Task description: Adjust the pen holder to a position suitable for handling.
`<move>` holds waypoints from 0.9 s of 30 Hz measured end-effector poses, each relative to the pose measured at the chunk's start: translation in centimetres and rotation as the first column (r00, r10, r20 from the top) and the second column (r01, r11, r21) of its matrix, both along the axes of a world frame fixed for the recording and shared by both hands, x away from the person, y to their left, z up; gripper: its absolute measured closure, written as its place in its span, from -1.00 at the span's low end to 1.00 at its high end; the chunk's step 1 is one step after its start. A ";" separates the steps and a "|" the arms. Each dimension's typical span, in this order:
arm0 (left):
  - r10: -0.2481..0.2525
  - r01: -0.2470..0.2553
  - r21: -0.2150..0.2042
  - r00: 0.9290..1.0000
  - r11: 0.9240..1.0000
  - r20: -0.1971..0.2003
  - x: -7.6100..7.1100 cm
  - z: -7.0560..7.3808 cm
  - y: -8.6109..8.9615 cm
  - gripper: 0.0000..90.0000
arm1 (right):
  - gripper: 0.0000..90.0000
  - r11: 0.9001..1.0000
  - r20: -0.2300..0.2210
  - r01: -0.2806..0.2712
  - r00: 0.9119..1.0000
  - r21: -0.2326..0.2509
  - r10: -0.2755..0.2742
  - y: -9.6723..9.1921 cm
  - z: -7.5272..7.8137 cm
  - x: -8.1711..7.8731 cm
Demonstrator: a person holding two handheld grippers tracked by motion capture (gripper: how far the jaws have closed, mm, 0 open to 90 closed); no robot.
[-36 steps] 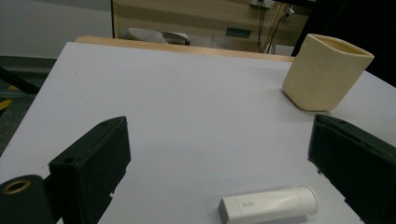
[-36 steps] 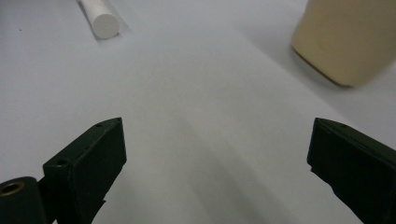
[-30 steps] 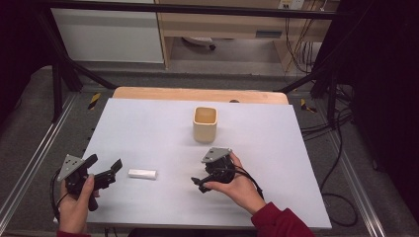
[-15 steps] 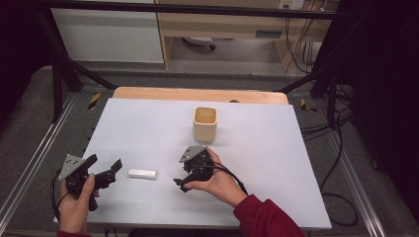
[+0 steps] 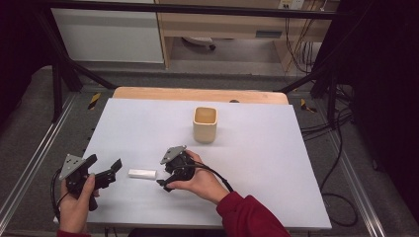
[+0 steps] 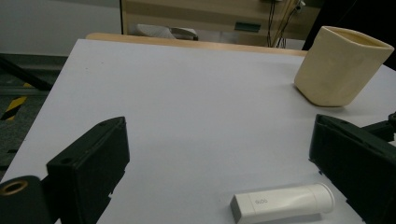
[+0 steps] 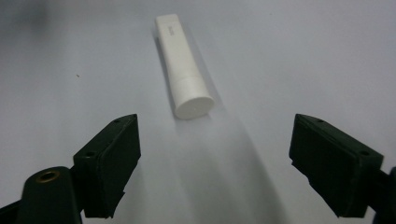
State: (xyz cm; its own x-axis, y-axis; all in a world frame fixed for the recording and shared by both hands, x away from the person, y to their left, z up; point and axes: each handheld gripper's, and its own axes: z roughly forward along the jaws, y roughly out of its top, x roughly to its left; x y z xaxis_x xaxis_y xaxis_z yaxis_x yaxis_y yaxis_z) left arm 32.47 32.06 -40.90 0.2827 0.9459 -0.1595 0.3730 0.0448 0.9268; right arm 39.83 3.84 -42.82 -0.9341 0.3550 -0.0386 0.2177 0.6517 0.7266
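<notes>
A small white tube [image 5: 142, 173] lies flat on the pale table [image 5: 276, 148], near its front left. My right gripper [image 5: 163, 176] sits just right of the tube, pointing at it. In the right gripper view the tube [image 7: 182, 70] lies cap-end toward me, a little ahead of the right gripper [image 7: 215, 121]; its jaws have just been closing, still stand wide, and nothing is between them. My left gripper [image 5: 104, 163] stays left of the tube, open. In its own view the tube [image 6: 282, 203] lies low, near the right jaw of the left gripper [image 6: 217, 126].
A cream square cup [image 5: 205, 124] stands upright mid-table, behind the tube, and appears at the upper right of the left gripper view as the cup [image 6: 341, 65]. A wooden strip [image 5: 197, 94] edges the table's far side. Metal rails and cables run along both sides.
My right hand has slid left across the table from the middle toward the tube. The left hand, the tube and the cup have stayed put.
</notes>
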 end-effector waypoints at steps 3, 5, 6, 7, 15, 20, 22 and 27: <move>-0.001 0.001 -0.003 1.000 1.000 0.000 0.0 0.0 0.0 -0.89 | -0.50 1.000 -0.008 -0.018 1.000 0.014 0.018 0.7 -0.2 0.0; -0.003 0.003 -0.002 1.000 1.000 -0.001 0.0 0.0 0.0 -0.89 | -0.44 0.999 -0.016 -0.025 1.000 0.020 0.026 1.1 -0.4 0.1; -0.005 0.005 -0.001 1.000 1.000 -0.002 0.0 0.0 -0.1 -0.89 | -0.41 0.999 -0.020 -0.026 0.999 0.024 0.027 1.3 -0.5 0.1; -0.007 0.007 -0.001 1.000 1.000 -0.002 0.0 0.0 -0.1 -0.89 | -0.37 0.999 -0.022 -0.030 0.999 0.026 0.030 1.5 -0.6 0.2; -0.009 0.009 -0.004 1.000 1.000 -0.003 0.1 0.0 -0.2 -0.89 | -0.09 0.997 -0.033 -0.054 0.998 0.051 0.056 2.6 -1.2 0.8; -0.010 0.010 -0.006 1.000 1.000 -0.002 0.1 0.0 -0.2 -0.89 | 0.03 0.995 -0.034 -0.079 0.996 0.056 0.081 3.3 -1.5 1.2; -0.013 0.013 -0.006 1.000 1.000 -0.005 0.1 0.0 -0.2 -0.89 | 0.07 0.994 -0.035 -0.092 0.995 0.057 0.095 3.6 -1.7 1.3; -0.017 0.017 -0.002 1.000 1.000 -0.010 0.1 -0.1 -0.2 -0.89 | 0.18 0.993 -0.042 -0.105 0.993 0.051 0.108 4.1 -2.2 1.6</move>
